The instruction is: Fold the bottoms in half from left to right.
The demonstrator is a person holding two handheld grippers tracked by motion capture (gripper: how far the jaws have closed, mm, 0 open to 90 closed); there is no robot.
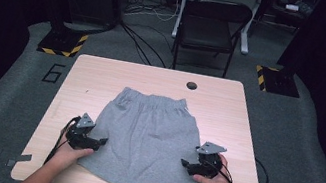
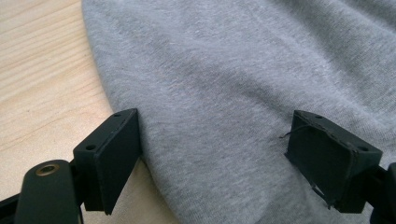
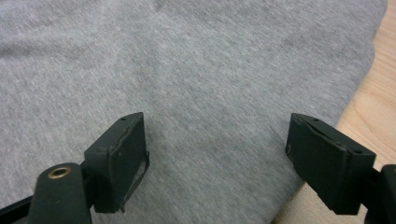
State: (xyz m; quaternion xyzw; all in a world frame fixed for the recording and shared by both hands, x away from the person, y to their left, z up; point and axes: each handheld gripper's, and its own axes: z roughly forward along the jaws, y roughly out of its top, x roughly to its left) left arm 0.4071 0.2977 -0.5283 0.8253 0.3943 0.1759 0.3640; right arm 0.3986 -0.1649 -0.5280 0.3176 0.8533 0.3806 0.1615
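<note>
We see a grey garment (image 1: 145, 136) spread flat on the light wooden table (image 1: 229, 108), lying in the middle and reaching down nearly to the near edge. It is a soft, heathered knit, like sweatshirt fabric. Its far end is narrower and gathered into a puckered band, as an elastic waist would be; its near end is wide and curves in a rounded hem. The cloth lies mostly smooth, with a few shallow folds fanning out from the gathered band.

Our left gripper (image 1: 100, 140) sits at the garment's left edge, and our right gripper (image 1: 184, 164) at its right edge, each held in a hand coming in from the bottom. In the left gripper view, the jaws stand spread wide with nothing pinched: one is over the bare wood (image 2: 42, 79) right at the cloth's border, the other over the fabric (image 2: 215, 88). In the right gripper view, the jaws are likewise spread apart, above the grey knit (image 3: 201, 79) near its curved edge, where a strip of table (image 3: 373, 98) shows.

We cannot tell whether the garment is shorts or a skirt, since no leg split is clear from above. Whether the jaw tips touch the cloth or hover just over it is hard to make out.
</note>
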